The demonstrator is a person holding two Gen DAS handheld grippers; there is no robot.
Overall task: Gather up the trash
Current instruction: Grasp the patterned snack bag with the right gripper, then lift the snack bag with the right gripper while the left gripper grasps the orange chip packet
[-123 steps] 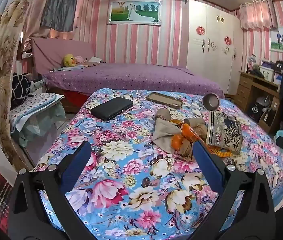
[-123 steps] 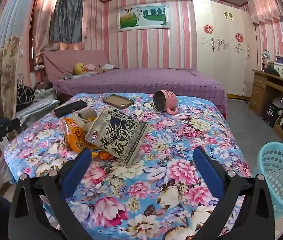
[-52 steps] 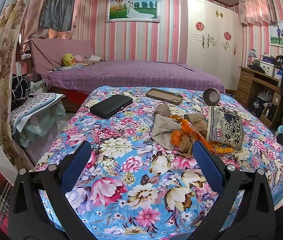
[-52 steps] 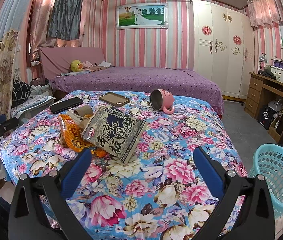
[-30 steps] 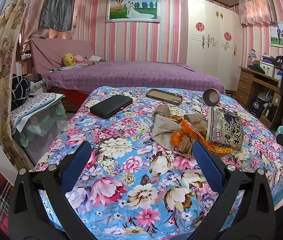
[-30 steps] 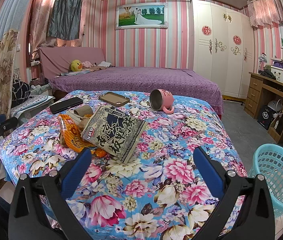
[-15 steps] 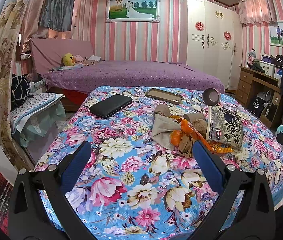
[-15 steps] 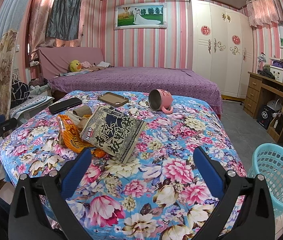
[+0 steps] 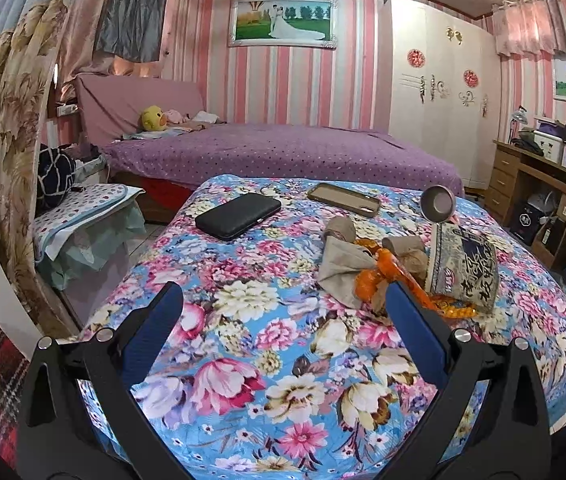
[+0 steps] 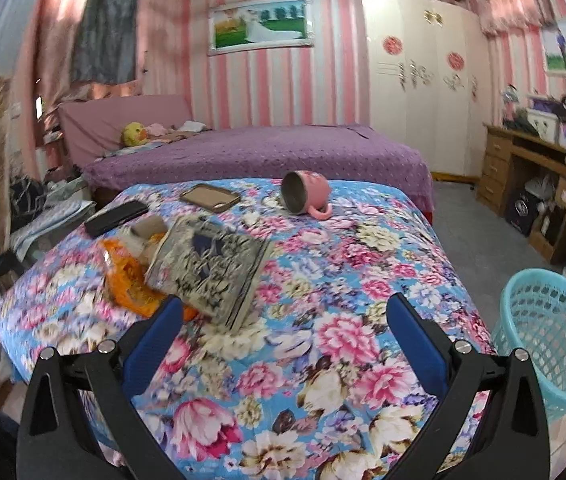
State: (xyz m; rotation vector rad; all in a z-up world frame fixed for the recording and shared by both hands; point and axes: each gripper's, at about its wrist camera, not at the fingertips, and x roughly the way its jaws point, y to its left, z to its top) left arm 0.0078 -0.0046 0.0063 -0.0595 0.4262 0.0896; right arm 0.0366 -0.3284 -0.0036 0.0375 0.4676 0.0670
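Two handheld grippers hover over a table draped in a floral cloth (image 9: 243,360), each with its blue-padded jaws spread wide and holding nothing: the left gripper (image 9: 283,308) faces the near-left part of the cloth, the right gripper (image 10: 285,310) the middle of it. The trash lies in one heap toward the table's centre: one grey printed snack bag (image 10: 211,272) tilted on top, one orange wrapper (image 10: 127,284) under and beside it, and crumpled brown paper (image 9: 341,264) with two short cardboard tubes (image 9: 339,229) touching the pile. Four other things share the cloth, well apart from the heap: one black case (image 9: 239,216), one phone in a tan case (image 9: 345,199), and one pink mug (image 10: 307,196) lying on its side, mouth toward the cameras. One turquoise mesh basket (image 10: 549,332) stands on the floor just beside the table's right edge. Behind the table is a bed with a purple dotted cover (image 9: 283,156), a yellow plush toy (image 9: 151,118) near its head. Pink-and-white striped walls carry a framed wedding picture (image 9: 283,22); a white wardrobe (image 9: 439,100) and a wooden desk (image 10: 531,160) stand to the right. The right view is blurred.
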